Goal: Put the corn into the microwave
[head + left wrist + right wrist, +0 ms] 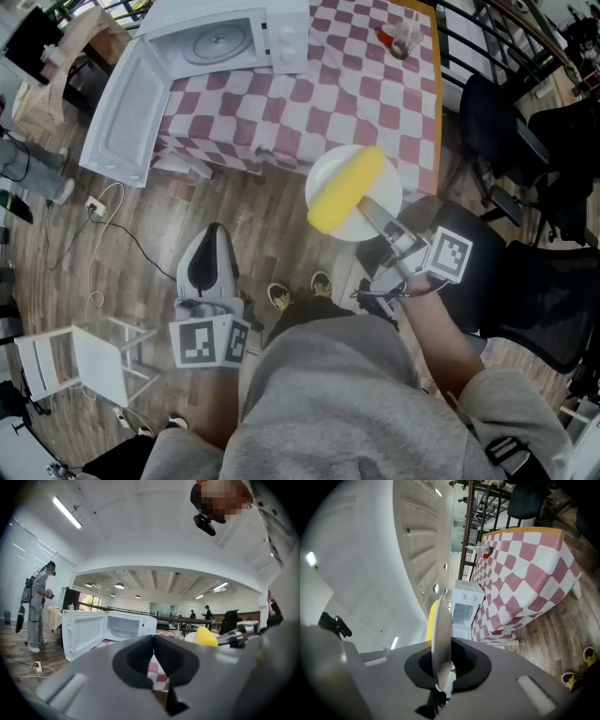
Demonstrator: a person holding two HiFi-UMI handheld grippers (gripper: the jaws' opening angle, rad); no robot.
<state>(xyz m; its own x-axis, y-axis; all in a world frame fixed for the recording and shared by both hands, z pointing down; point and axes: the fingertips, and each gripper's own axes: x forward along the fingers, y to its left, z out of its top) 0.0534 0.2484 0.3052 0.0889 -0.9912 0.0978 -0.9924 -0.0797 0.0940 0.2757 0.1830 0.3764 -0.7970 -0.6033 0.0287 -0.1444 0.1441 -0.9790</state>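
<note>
A yellow corn cob (345, 187) lies on a white plate (323, 174), which hangs in the air just off the near edge of the table. My right gripper (372, 212) is shut on the plate's rim; in the right gripper view the plate (440, 634) stands edge-on between the jaws with the corn (431, 617) behind it. A white microwave (225, 42) stands at the table's far left with its door (127, 112) swung wide open. The left gripper view shows its empty cavity (124, 627). My left gripper (211, 258) hangs low over the floor, shut and empty.
The table wears a red-and-white checked cloth (309, 103). A glass (400, 39) stands at its far right. Black chairs (525, 131) crowd the right side. A white chair (75, 361) and a floor cable (98, 211) lie to the left. A person (37, 606) stands beyond.
</note>
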